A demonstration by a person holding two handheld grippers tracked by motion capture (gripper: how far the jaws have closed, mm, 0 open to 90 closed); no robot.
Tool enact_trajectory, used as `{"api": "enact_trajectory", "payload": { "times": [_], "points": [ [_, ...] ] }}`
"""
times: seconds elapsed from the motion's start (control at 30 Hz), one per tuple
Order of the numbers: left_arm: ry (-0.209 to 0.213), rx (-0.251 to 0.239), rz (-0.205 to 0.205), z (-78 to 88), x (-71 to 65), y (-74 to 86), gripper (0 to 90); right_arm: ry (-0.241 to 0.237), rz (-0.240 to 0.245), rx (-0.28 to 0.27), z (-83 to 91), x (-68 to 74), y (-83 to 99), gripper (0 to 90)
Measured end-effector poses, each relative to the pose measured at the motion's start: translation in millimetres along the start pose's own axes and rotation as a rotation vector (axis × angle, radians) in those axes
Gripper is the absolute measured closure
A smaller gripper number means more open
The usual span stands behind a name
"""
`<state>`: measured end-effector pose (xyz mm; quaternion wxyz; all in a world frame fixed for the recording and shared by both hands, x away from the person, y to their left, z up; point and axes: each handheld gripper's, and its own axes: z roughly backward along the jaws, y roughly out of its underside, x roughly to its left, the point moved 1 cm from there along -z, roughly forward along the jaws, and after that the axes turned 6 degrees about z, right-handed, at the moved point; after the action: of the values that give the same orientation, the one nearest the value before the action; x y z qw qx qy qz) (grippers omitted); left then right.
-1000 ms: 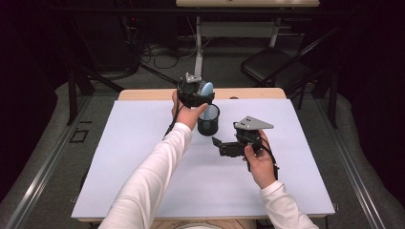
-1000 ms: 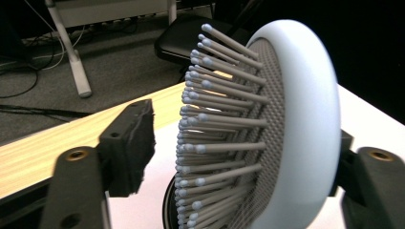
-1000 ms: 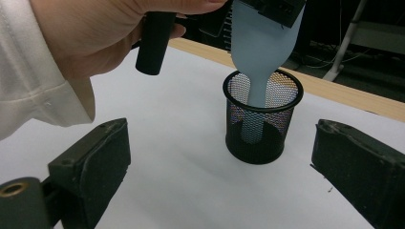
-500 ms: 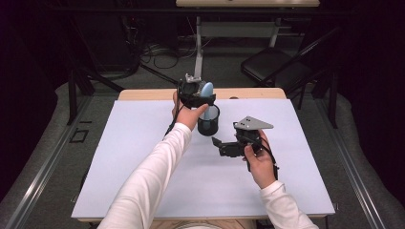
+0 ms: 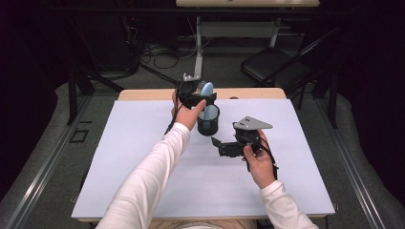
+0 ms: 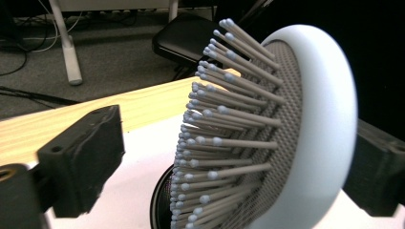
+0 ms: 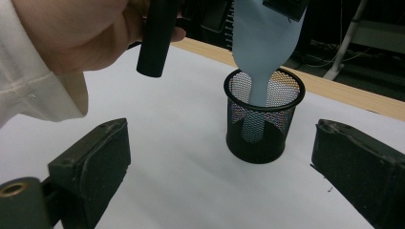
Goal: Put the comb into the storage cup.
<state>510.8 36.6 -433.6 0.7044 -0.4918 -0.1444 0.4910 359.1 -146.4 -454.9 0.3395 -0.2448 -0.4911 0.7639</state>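
**Brush stands in the mesh cup, left jaws spread around it**

Hairbrush (image 5: 207,89), pale blue, sits handle-down in the black mesh cup (image 5: 208,125); head sticks up above the rim. Cup stands on the white table cover (image 5: 119,157), just past centre, toward 12 o'clock from the person's seat.

Left gripper (image 6: 229,157) is up at the brush head. In the left gripper view the jaws stand either side of the head: bristles (image 6: 224,138) face the near-left jaw w/ a clear gap of air between, and the white back of the brush lies close to the right jaw; contact there can't be told. Jaws have just been opening, brush head between them, no pinch showing. The cup's dark rim peeks out below the bristles at 6 o'clock.

Right gripper (image 7: 224,157) is held low over the cover, at abt 4 o'clock from the cup in the high view, well apart from it. Its jaws are spread wide, nothing betw. them, and they point straight at the cup. In the right gripper view the brush handle runs down inside the mesh and the left hand (image 7: 71,33) hangs at 10 o'clock from the cup.

Beyond the table's wooden far edge (image 5: 143,94): a dark chair (image 5: 277,67) at 1 o'clock, cables on the grey floor at 11.
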Motion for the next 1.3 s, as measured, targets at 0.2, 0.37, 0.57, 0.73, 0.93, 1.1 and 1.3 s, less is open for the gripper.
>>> {"api": "enact_trajectory", "payload": {
  "times": [0.2,0.37,0.57,0.73,0.93,1.1,1.3],
  "points": [
    [0.015,0.004,-0.005,3.4,0.8,-1.8,0.4,0.0,0.002,0.0,0.4,-0.2,0.3,5.5],
    [0.02,0.003,-0.003,5.1,1.4,-3.2,0.4,0.004,0.002,-0.001,0.7,-1.7,1.0,5.6],
    [0.036,0.019,-0.017,7.9,0.6,-3.7,0.4,0.006,-0.001,0.0,0.8,-2.2,1.2,5.6],
    [0.034,0.034,-0.032,14.0,-0.5,-5.5,0.4,0.006,0.003,0.001,0.5,-2.0,1.3,5.5],
    [0.051,0.055,-0.055,27.0,-0.6,-9.3,0.4,0.006,-0.007,0.0,1.6,-3.6,1.5,5.5],
    [0.076,0.059,-0.073,40.7,0.2,-10.8,0.4,0.005,-0.008,0.004,2.0,-3.8,1.4,5.5],
    [0.107,0.069,-0.086,55.9,4.7,-9.3,0.5,0.006,-0.012,0.006,2.2,-3.7,1.4,5.5]
  ]
}}
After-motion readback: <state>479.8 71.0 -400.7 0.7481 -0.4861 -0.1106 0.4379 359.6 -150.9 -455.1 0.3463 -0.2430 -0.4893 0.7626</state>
